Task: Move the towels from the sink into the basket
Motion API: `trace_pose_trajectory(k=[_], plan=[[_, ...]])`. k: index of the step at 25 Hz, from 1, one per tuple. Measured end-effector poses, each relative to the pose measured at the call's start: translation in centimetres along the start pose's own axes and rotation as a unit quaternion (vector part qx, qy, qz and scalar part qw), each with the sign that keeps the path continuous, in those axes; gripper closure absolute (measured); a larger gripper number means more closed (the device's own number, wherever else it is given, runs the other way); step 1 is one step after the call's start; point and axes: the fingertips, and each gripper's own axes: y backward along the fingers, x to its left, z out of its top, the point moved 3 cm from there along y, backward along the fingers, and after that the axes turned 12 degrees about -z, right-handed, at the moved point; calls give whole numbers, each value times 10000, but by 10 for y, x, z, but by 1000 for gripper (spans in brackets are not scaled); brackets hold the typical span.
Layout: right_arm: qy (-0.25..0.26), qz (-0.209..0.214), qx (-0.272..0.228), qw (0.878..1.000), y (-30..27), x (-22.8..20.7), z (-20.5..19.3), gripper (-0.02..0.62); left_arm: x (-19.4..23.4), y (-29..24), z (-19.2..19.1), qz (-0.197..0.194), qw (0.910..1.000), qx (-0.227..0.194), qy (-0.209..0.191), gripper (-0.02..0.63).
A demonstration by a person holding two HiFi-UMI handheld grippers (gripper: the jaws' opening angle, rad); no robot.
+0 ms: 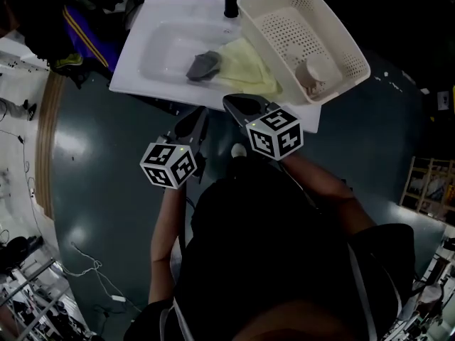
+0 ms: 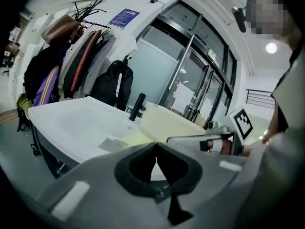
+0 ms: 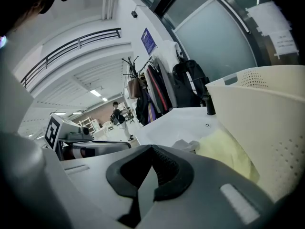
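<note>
A white sink holds a crumpled grey towel and a pale yellow towel that spreads toward its right side. The cream perforated basket rests on the sink's right end, with a rolled pale cloth inside. My left gripper and right gripper hover side by side just short of the sink's near edge, both shut and empty. The left gripper faces the grey towel; the right gripper faces the yellow towel.
A black faucet stands at the sink's back edge beside the basket. A coat rack with jackets and bags is to the left of the sink. Cables lie on the dark floor, and shelving stands at the right.
</note>
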Motion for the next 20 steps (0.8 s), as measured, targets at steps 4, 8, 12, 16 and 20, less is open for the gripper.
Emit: trace_pose_trajectory(k=[4, 8, 12, 16, 20], plan=[[51, 7, 26, 10000, -9, -15, 1, 597, 8, -26, 6, -164, 9998, 111, -83, 600], [23, -45, 98, 9999, -16, -27, -2, 597, 13, -43, 10, -155, 9992, 248, -279, 600], [21, -102, 100, 9999, -20, -34, -2, 597, 18, -50, 10, -175, 9990, 268, -306, 598], [9, -112, 110, 9999, -21, -37, -1, 597, 18, -57, 11, -321, 9986, 314, -280, 598], [47, -86, 14, 10000, -18, -35, 4, 597, 14, -65, 16, -471, 9962, 523, -517, 598]])
